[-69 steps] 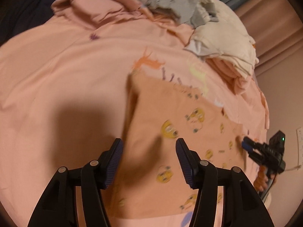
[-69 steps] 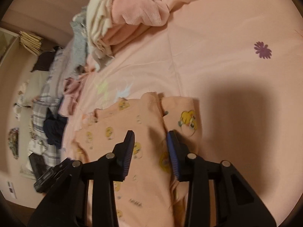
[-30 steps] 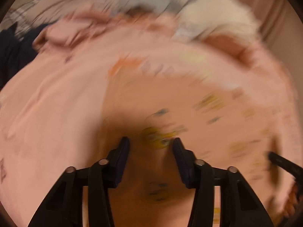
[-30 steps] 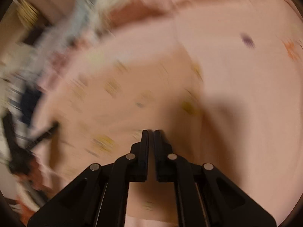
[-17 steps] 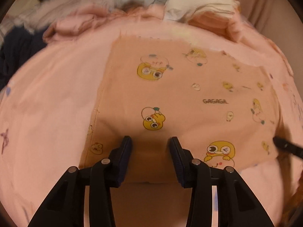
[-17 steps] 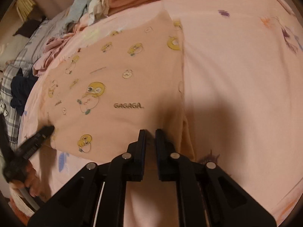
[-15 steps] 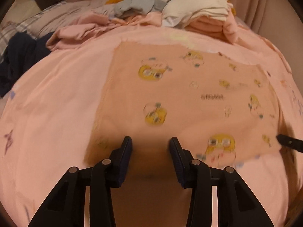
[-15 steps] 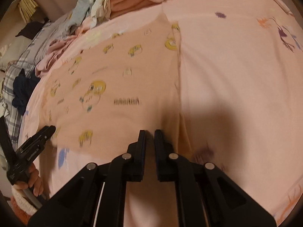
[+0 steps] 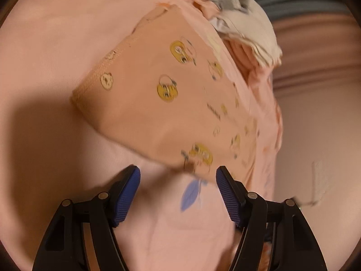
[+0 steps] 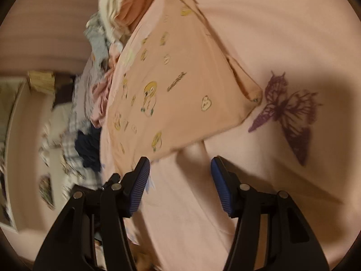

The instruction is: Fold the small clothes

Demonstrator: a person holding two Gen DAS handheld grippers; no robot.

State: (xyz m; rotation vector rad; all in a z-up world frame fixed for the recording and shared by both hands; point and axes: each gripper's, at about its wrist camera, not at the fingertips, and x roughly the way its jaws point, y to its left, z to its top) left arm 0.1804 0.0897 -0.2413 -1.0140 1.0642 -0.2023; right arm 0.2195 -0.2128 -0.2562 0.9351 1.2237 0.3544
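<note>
The peach printed garment [image 9: 162,94] lies flat on the pink bedsheet [image 9: 56,45], just ahead of both tools. Left gripper [image 9: 178,194] and right gripper [image 10: 179,180] jaws are opening, nothing between them.

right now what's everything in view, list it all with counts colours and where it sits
folded garment: one, peach with yellow cartoon prints, flat on the sheet ahead of both grippers
bed sheet: one, pink, under everything
butterfly print: one, purple, on the sheet beside the garment's corner
leaf print: one, blue, on the sheet between the left pads
clothes pile: one heap, cream, grey and pink, beyond the garment
dark garment: one, navy, off the bed's edge on plaid fabric
left gripper: black, blue pads, jaws opening, nothing between them
right gripper: black, blue pads, jaws opening, nothing between them
</note>
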